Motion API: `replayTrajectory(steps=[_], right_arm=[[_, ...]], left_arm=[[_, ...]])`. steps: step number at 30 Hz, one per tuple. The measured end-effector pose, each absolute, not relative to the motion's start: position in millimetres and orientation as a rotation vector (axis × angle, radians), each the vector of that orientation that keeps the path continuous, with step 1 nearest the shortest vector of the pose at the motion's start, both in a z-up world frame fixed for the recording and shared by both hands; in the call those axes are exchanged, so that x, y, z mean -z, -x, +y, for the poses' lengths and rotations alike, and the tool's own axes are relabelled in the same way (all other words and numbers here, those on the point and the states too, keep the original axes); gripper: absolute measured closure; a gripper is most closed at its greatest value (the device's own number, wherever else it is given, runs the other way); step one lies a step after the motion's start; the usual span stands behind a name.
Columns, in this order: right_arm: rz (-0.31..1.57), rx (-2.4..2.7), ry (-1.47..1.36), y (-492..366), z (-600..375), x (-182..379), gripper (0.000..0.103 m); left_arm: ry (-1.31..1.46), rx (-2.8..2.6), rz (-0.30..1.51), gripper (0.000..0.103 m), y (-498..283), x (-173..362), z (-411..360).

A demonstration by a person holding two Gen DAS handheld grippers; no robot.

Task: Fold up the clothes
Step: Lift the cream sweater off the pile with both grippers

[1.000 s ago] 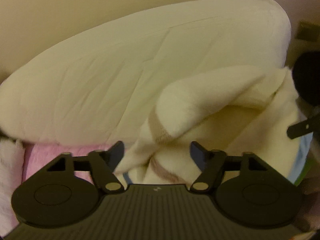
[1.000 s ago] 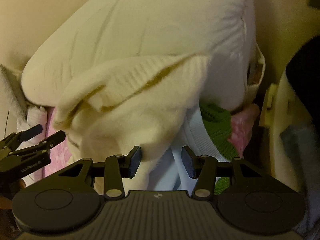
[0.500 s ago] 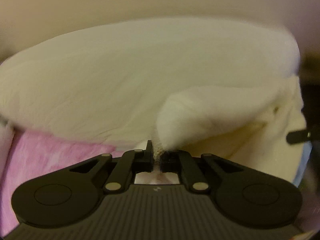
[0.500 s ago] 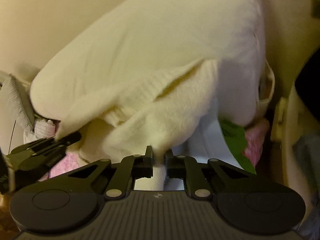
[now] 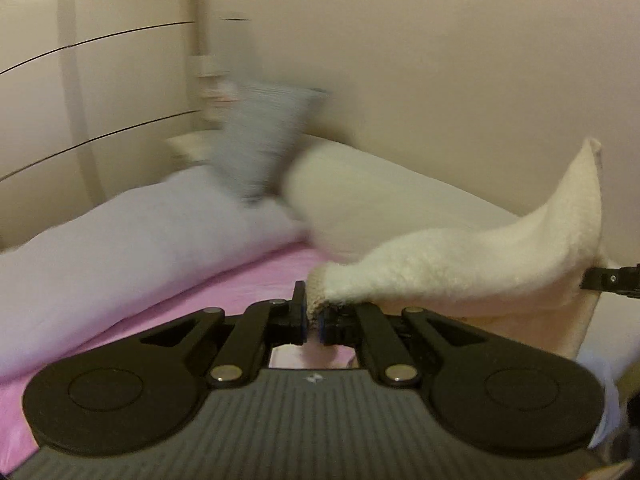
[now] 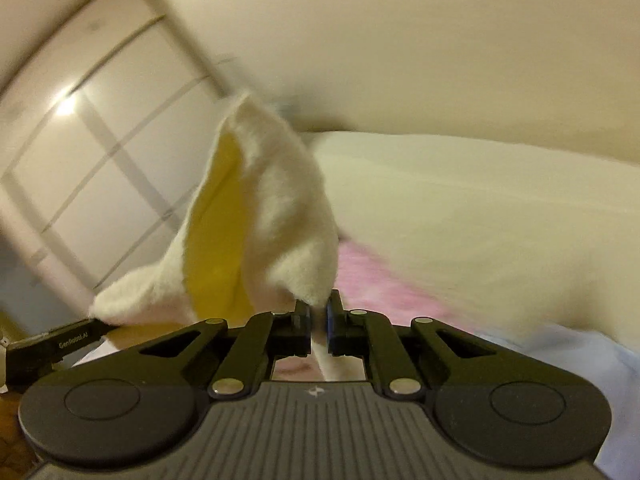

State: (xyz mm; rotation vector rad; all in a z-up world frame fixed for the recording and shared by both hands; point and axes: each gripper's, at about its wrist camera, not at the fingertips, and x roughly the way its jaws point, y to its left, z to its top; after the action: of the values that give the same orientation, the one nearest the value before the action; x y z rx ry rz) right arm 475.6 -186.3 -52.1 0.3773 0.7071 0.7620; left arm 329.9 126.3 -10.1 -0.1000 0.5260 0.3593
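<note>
At nine o'clock in your left view, a long pale lilac bolster pillow (image 5: 132, 236) lies on the pink bed sheet (image 5: 224, 292), with a blurred grey striped cushion (image 5: 264, 140) at twelve. Your left gripper (image 5: 313, 320) pinches the ribbed edge of the fluffy cream knitted garment (image 5: 460, 264), which rises toward three o'clock. In your right view, your right gripper (image 6: 319, 326) is clamped on the same garment's other edge, cloth standing up toward eleven.
</note>
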Motion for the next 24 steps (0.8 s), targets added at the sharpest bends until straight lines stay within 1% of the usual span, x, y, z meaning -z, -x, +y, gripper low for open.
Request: replayTrajectory(steps=[3, 9, 12, 17, 20, 24], right_arm=[[0.687, -0.908, -0.324, -454, -141, 29, 0.095], [0.654, -1.174, -0.231, -370, -49, -7, 0.095], [0.617, -1.271, -0.22, -307, -3, -34, 0.095], [0.589, -1.343, -0.265, -215, 55, -54, 0.095], [0.574, -1.34, -0.289, -158, 82, -60, 0.095], [0.608, -1.351, -0.256, -97, 117, -67, 0.095]], left_arm=[[0.161, -0.495, 0.488, 0.1, -251, -11, 150], [0.255, -0.758, 0.413, 0.1, -83, -46, 192], [0.262, -0.837, 0.361, 0.1, 3, -64, 213], [0.198, -0.85, 0.281, 0.1, 133, -102, 252], [0.173, -0.867, 0.261, 0.1, 189, -116, 274], [0.208, -0.94, 0.287, 0.1, 256, -127, 309]])
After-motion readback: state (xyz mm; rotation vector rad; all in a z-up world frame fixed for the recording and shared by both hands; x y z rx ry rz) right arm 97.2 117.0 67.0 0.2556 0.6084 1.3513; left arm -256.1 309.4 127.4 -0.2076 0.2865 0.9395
